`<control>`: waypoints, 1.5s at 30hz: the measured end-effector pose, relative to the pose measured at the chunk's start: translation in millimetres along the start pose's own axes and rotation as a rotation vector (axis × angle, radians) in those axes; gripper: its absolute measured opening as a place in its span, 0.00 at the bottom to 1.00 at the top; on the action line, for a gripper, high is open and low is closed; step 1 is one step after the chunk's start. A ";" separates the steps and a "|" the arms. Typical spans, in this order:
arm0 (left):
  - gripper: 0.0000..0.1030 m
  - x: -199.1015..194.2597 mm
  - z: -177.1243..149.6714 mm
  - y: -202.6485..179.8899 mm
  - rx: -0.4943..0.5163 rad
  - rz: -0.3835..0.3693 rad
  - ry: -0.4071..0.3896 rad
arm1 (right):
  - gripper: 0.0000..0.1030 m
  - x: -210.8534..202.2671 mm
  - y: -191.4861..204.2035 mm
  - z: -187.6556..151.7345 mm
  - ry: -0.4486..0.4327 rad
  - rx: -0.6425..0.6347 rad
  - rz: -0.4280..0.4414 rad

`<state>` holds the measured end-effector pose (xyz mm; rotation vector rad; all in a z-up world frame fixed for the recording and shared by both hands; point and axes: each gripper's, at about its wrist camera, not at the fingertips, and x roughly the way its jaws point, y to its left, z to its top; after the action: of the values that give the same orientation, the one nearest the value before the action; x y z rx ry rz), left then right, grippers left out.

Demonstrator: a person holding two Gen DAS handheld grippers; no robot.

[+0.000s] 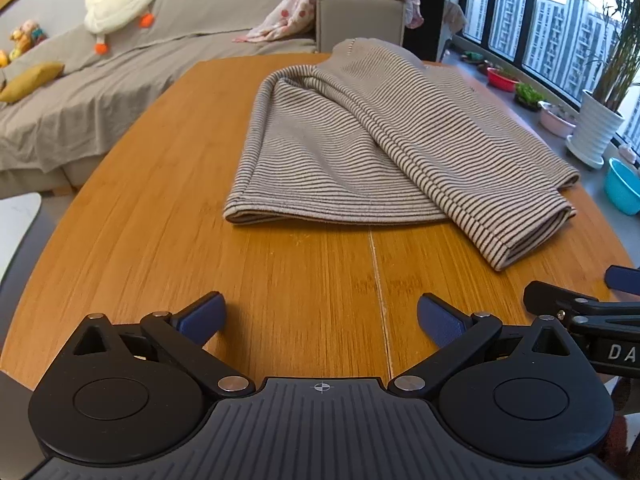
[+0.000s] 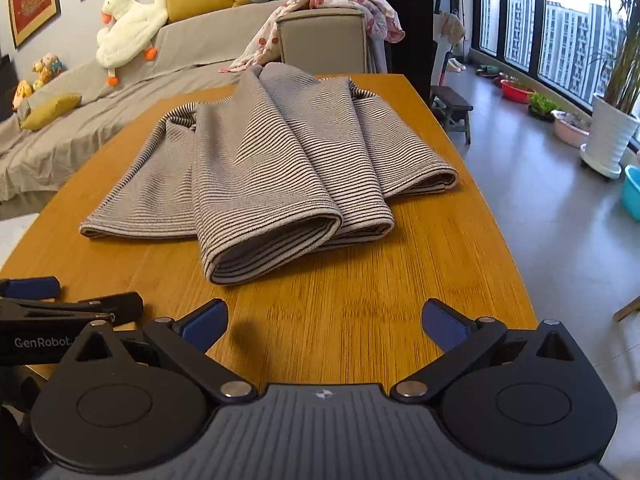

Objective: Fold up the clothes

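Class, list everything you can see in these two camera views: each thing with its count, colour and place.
Striped garment: one, grey with dark stripes, partly folded on table.
Table: one, orange-brown wood, foreground.
Sofa: one, grey cover, behind table.
Goose plush: one, white, on sofa.
Patterned blanket: one, pink-white, over sofa arm.
Potted plant: one, white pot, by window.
Basin: one, turquoise, on floor.
Left hand-held gripper: open, empty.
Right hand-held gripper: open, empty.

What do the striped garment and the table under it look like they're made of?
The striped garment looks like a soft ribbed knit, perhaps cotton: fine dark and pale lines, thick rolled hems, matte surface. The table appears to be bamboo or strip-laminated wood: narrow lengthwise grain, warm orange tone, slight sheen, probably varnished.
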<state>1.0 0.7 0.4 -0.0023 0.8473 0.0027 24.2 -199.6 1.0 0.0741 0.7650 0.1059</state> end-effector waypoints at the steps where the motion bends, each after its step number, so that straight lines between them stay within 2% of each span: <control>1: 1.00 0.5 1.2 0.7 -0.005 -0.005 0.004 | 1.00 -0.2 -0.4 -0.1 0.001 -0.003 -0.003; 3: 1.00 1.8 3.8 2.4 -0.015 -0.017 0.011 | 1.00 -0.7 -1.3 -0.9 0.000 -0.010 -0.008; 6: 1.00 -6.3 -3.9 1.3 -0.006 -0.001 -0.038 | 1.00 1.0 -3.1 -0.4 0.017 -0.023 -0.031; 17: 1.00 1.3 -0.7 0.8 -0.007 0.001 -0.016 | 1.00 -2.5 6.0 -3.5 0.029 -0.065 -0.079; 45: 1.00 -2.1 -4.4 2.1 -0.004 0.005 -0.040 | 1.00 -0.7 9.2 -11.1 -0.025 -0.064 -0.081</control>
<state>-3.7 2.8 -0.9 -0.0043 0.8069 0.0093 15.3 -190.2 -5.5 -0.0166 0.7381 0.0529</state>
